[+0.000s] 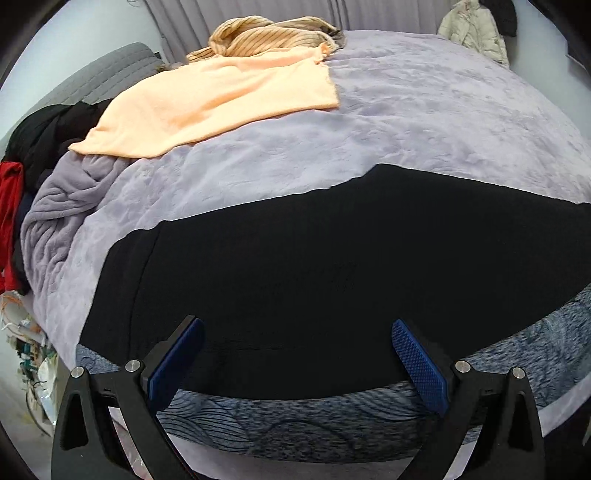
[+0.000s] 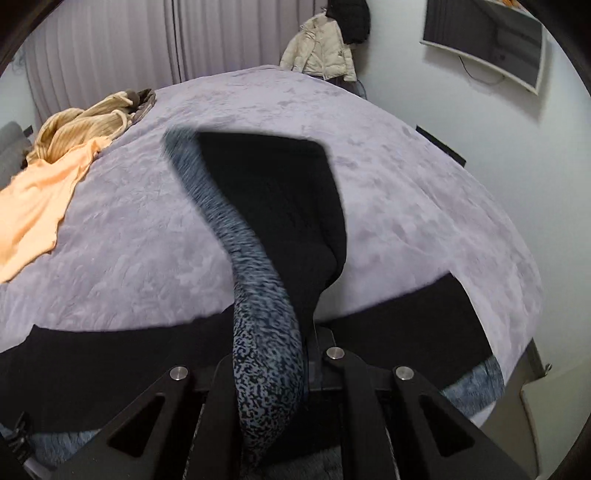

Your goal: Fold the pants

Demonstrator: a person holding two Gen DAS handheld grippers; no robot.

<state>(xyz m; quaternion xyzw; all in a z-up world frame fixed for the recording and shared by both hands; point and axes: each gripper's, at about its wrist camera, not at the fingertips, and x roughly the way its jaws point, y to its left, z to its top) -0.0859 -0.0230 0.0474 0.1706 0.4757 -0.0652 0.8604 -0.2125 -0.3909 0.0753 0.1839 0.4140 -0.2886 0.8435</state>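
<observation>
Black pants (image 1: 314, 273) with a blue-grey patterned lining lie across the near edge of a bed under a lilac blanket (image 1: 424, 122). My left gripper (image 1: 297, 343) is open just above the pants' near edge, blue pads (image 1: 417, 362) wide apart, holding nothing. In the right wrist view my right gripper (image 2: 275, 369) is shut on a lifted part of the pants (image 2: 269, 354); its black outer side and patterned inner side (image 2: 236, 236) rise from the jaws and hang blurred over the bed. The rest of the pants (image 2: 110, 354) lies flat below.
A peach garment (image 1: 221, 99) and a tan striped garment (image 1: 266, 35) lie at the far left of the bed. Black and red clothes (image 1: 33, 155) are piled at the left edge. A cream jacket (image 2: 321, 51) hangs beyond the bed. A wall screen (image 2: 487, 37) is at right.
</observation>
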